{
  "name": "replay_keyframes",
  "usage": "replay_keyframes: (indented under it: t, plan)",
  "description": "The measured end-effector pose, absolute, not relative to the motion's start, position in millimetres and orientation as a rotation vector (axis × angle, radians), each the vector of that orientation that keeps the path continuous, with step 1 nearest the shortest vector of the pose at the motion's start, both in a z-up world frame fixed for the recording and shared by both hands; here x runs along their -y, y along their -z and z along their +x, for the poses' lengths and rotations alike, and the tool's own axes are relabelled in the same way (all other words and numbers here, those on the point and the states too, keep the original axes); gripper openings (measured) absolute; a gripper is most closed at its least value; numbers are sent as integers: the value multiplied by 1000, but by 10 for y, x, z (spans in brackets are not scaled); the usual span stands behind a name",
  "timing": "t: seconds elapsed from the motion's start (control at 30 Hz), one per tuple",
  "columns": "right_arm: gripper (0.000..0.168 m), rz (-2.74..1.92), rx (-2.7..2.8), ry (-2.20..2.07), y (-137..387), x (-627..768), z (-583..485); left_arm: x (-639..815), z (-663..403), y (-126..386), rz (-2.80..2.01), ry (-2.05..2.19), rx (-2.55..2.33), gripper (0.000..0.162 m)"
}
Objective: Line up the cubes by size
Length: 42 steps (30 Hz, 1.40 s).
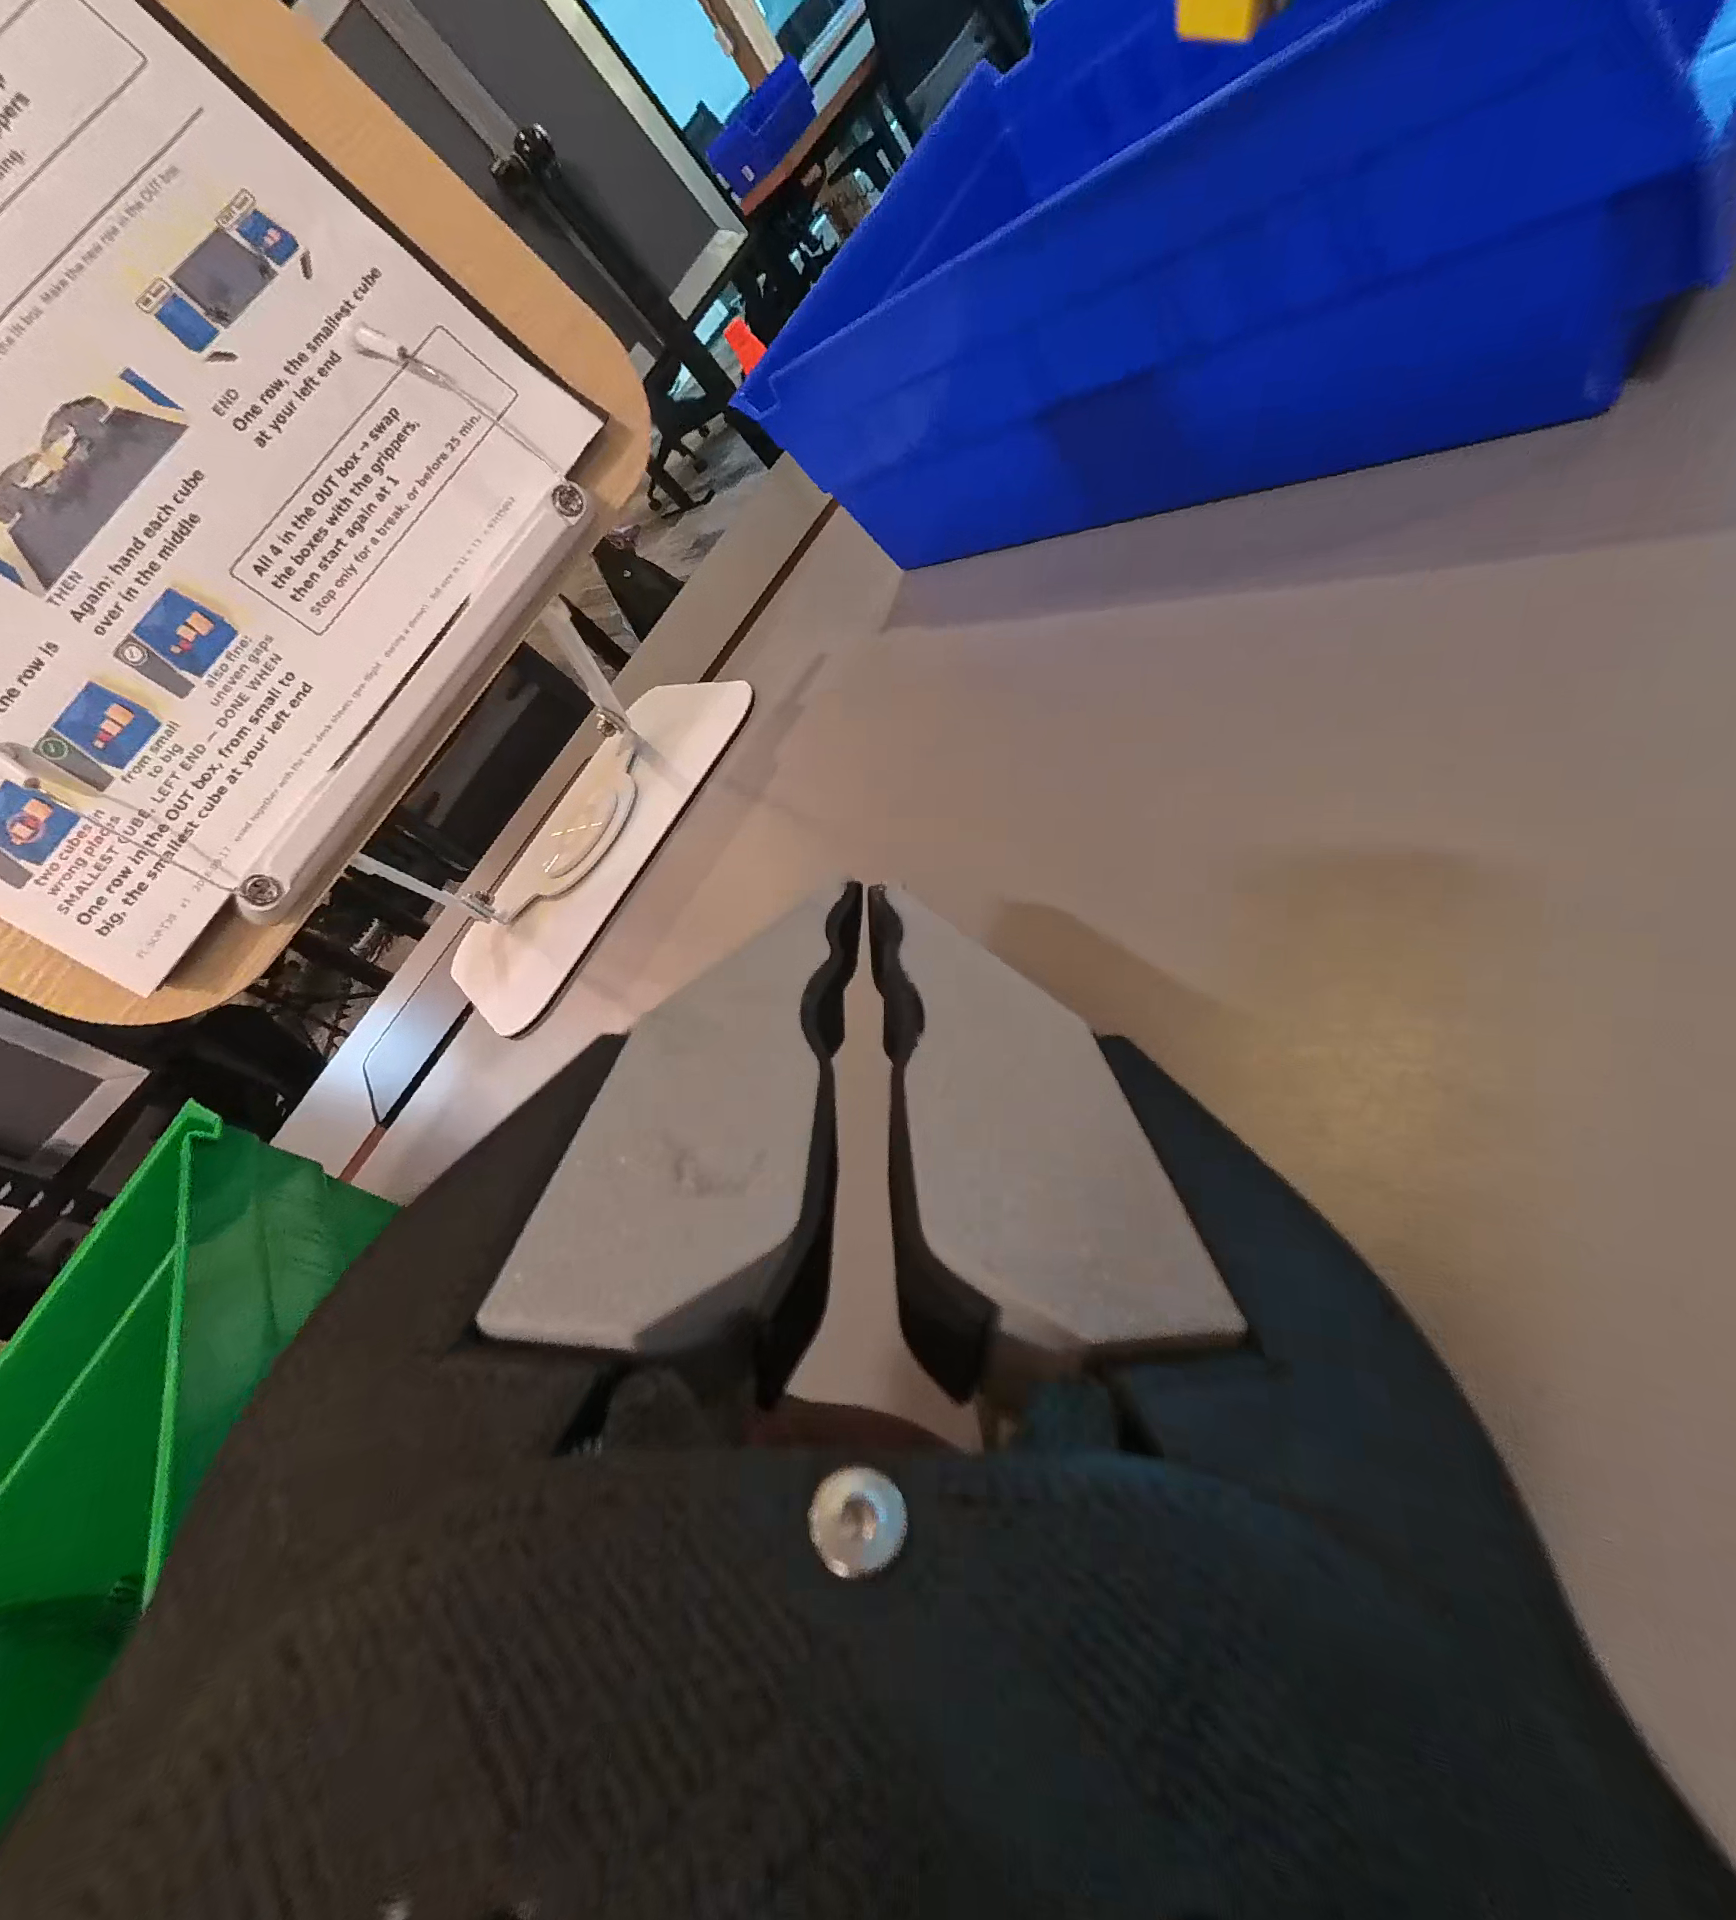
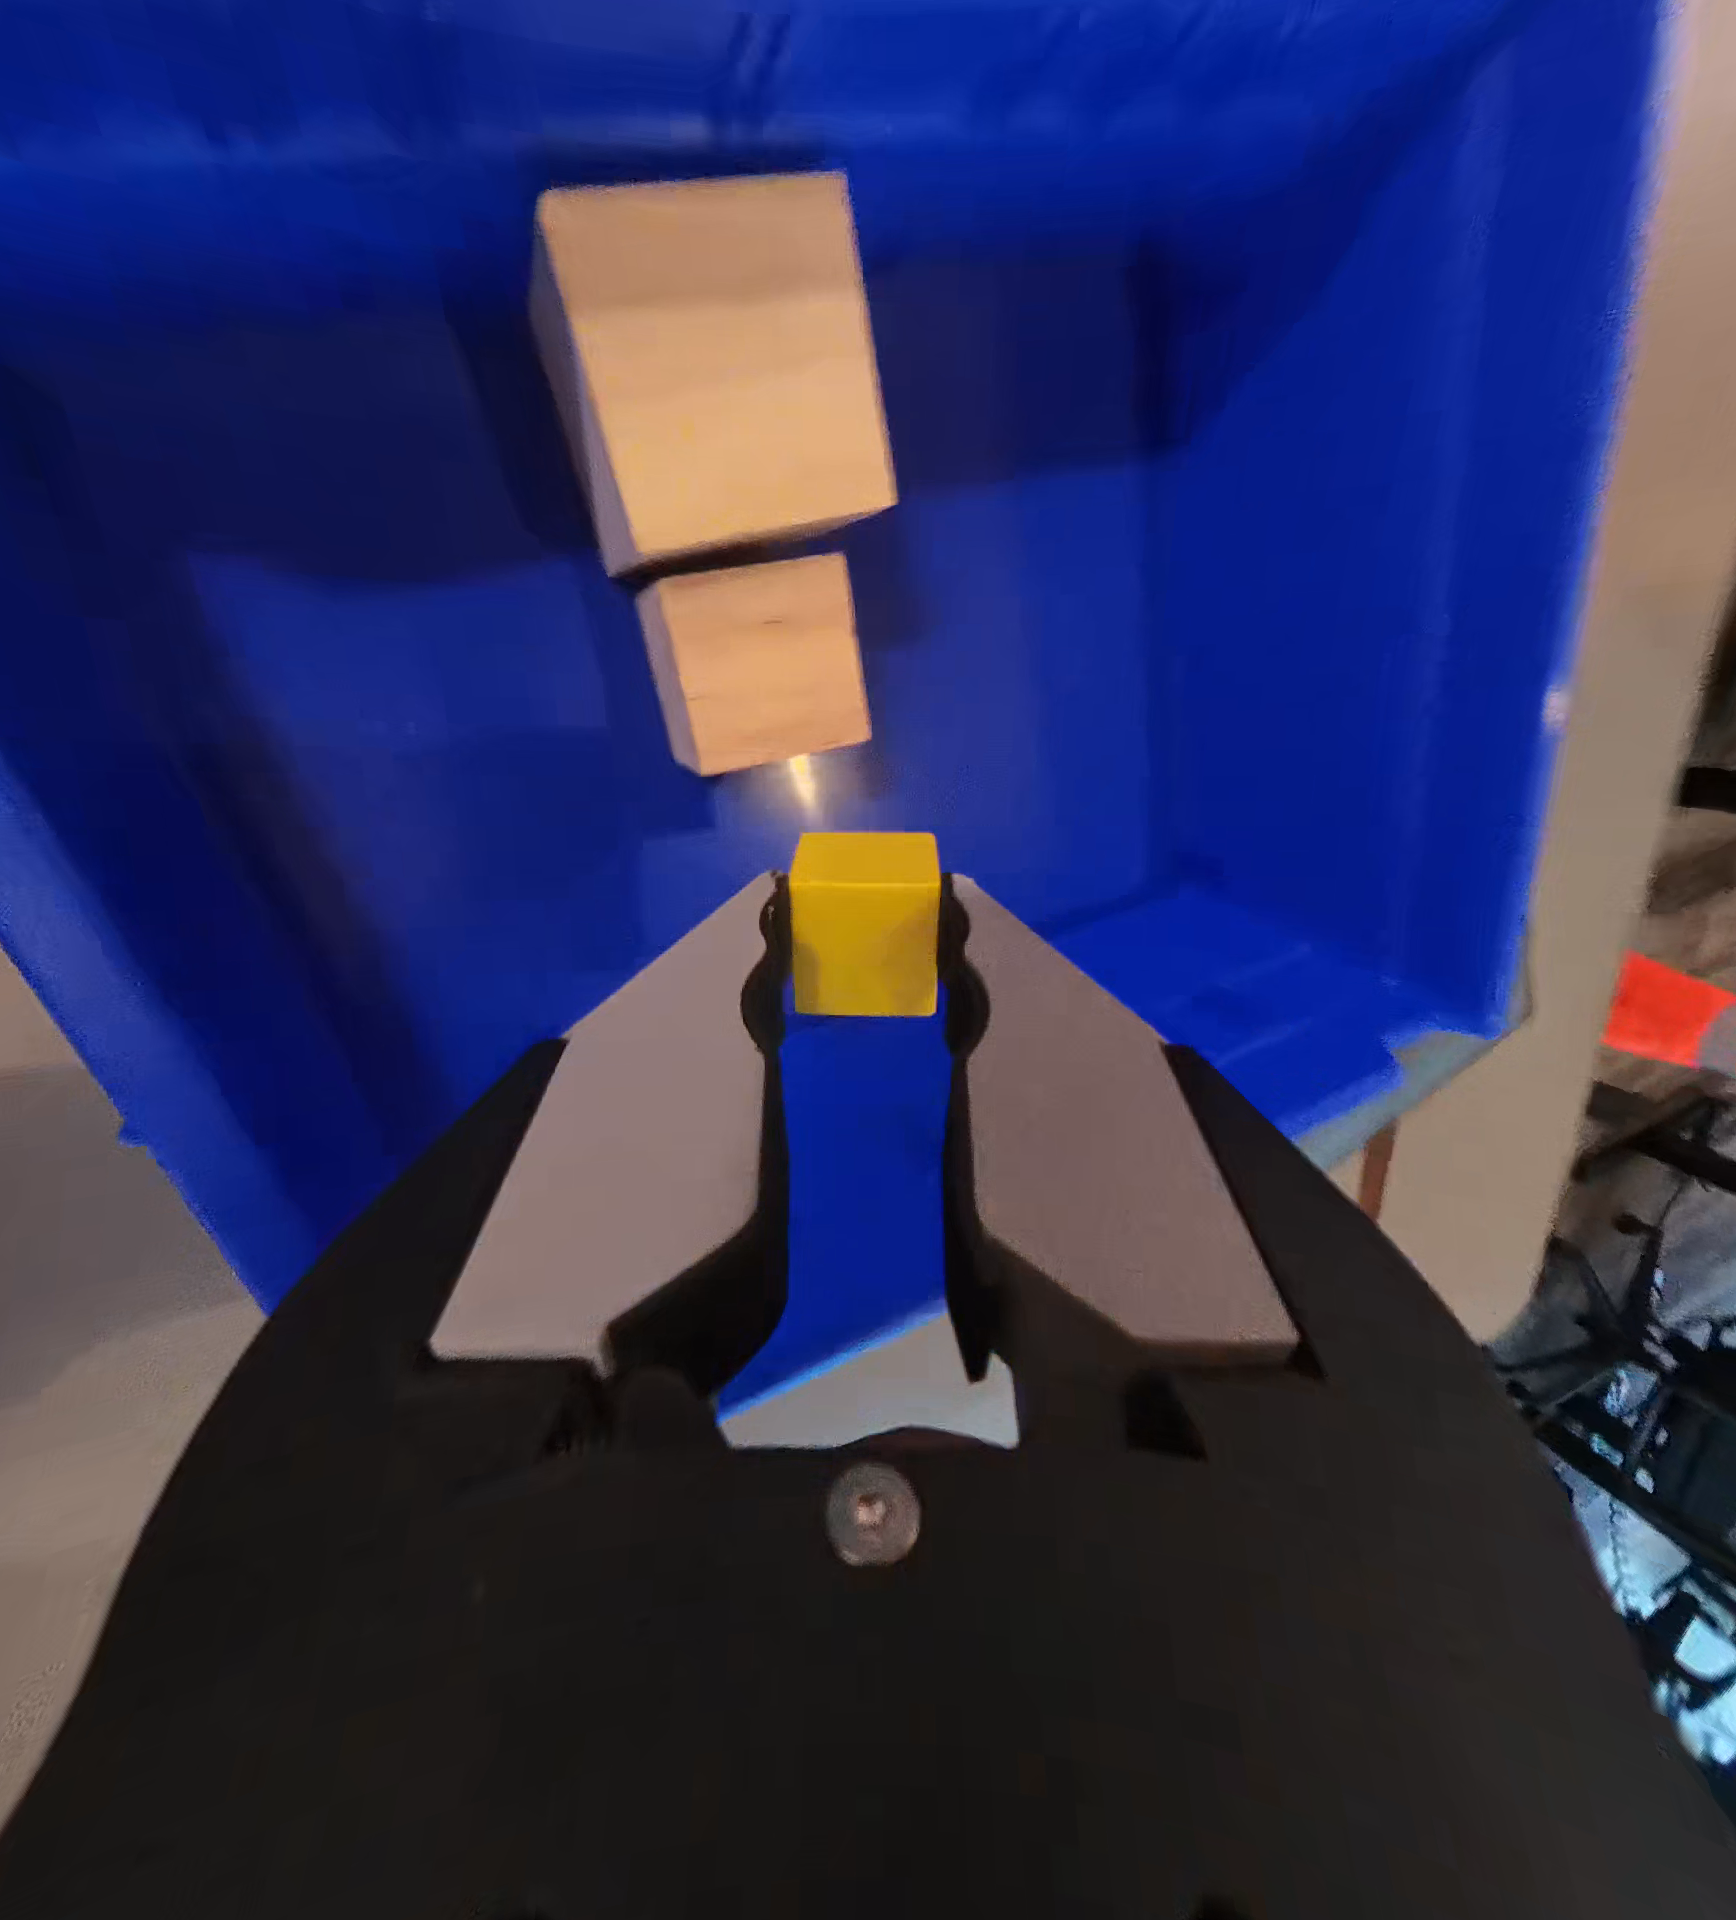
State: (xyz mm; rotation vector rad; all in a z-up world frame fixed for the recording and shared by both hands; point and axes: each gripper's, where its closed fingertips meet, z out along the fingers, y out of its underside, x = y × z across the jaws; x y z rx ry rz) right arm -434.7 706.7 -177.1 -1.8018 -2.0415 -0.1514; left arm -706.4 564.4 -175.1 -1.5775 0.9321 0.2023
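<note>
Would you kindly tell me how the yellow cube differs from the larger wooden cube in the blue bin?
The yellow cube is bright yellow and smooth; the larger wooden cube is pale bare wood with grain. The yellow cube is much the smaller of the two. The yellow cube is gripped between the fingers of the right gripper, while the larger wooden cube lies free inside the blue bin. Both are plain cubes over or in that bin.

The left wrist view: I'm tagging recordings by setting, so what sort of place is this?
Probably a lab or workshop data-collection station: a propped instruction sheet, blue bins on a grey table, more tables behind.
</note>
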Motion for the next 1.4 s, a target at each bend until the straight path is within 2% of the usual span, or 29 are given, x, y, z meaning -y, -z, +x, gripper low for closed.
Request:
replay_keyframes:
  t: [0.27, 0.67, 0.7, 0.77, 0.83, 0.97, 1.13, 1.2, 1.27, 1.4]
  plan:
    - [26, -1843, 2348, 143, 2284, -7018, -4286, -5635, -7055, 1769, -1574, -207, -953, 0]
    - [26, -1876, 2407, 52, 2476, -7029, -4388, -5611, -7017, 1800, -1576, -193, -979, 0]
    - [28, -1890, 2405, 43, 2461, -7020, -4378, -5609, -7018, 1802, -1577, -189, -979, 0]
    - [46, -1929, 2375, 65, 2417, -7043, -4350, -5608, -7015, 1803, -1576, -185, -981, 0]
    - [61, -1962, 2325, 101, 2330, -7083, -4308, -5607, -7015, 1810, -1581, -181, -980, 1]
    - [60, -1891, 2099, -9, 1860, -7076, -4513, -5586, -6999, 1829, -1594, -160, -987, 3]
    - [58, -1550, 1519, -500, 613, -6484, -5549, -5546, -6945, 1894, -1617, -128, -1011, 7]
    - [53, -1421, 1320, -779, 243, -6003, -5960, -5542, -6930, 1928, -1649, -88, -990, 8]
    - [54, -1381, 1286, -938, 245, -5564, -6301, -5492, -6894, 1941, -1698, 17, -948, 10]
    - [58, -1347, 1360, -983, 673, -5088, -6806, -5202, -7017, 1751, -1720, 41, -1025, 16]
